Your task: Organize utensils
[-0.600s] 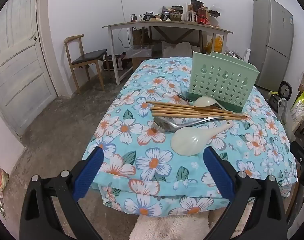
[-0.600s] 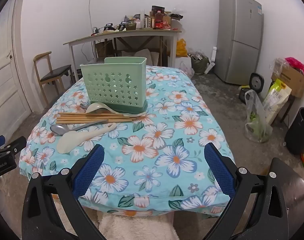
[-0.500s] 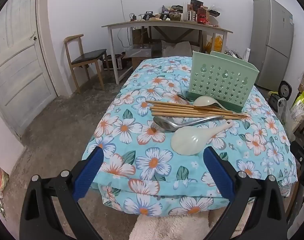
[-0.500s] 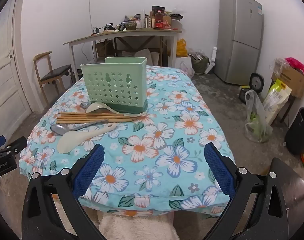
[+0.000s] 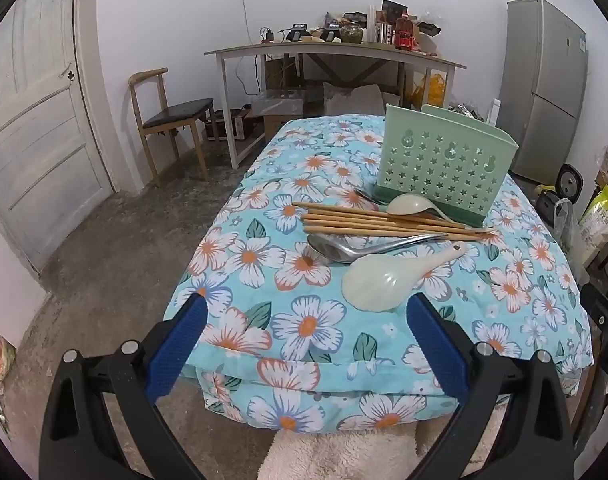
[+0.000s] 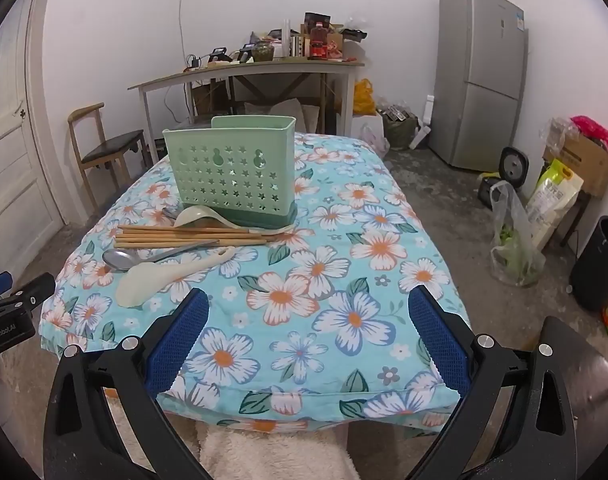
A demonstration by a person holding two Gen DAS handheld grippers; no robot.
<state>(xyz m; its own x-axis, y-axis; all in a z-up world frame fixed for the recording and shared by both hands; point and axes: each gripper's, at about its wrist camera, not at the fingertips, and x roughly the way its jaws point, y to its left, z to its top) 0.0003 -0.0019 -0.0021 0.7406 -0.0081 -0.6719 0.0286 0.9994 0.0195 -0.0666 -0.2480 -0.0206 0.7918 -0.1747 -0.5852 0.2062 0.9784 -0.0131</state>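
Utensils beside pale green perforated plastic holder point(image 5: 444, 168) on floral-clothed bench point(image 5: 263, 312).
Both grippers' point(image 5: 304, 320) point(image 6: 308, 316) fingers spread wide, empty.

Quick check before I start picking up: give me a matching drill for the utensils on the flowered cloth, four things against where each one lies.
Things:
1. rice paddle
2. metal spoon
3. chopsticks
4. holder

Places:
A. upright at the far side of the pile
B. nearest the grippers, bowl end toward the left gripper
C. bundled flat between the metal spoon and the holder
D. flat between the paddle and the chopsticks

Pairs: 1-B, 2-D, 3-C, 4-A
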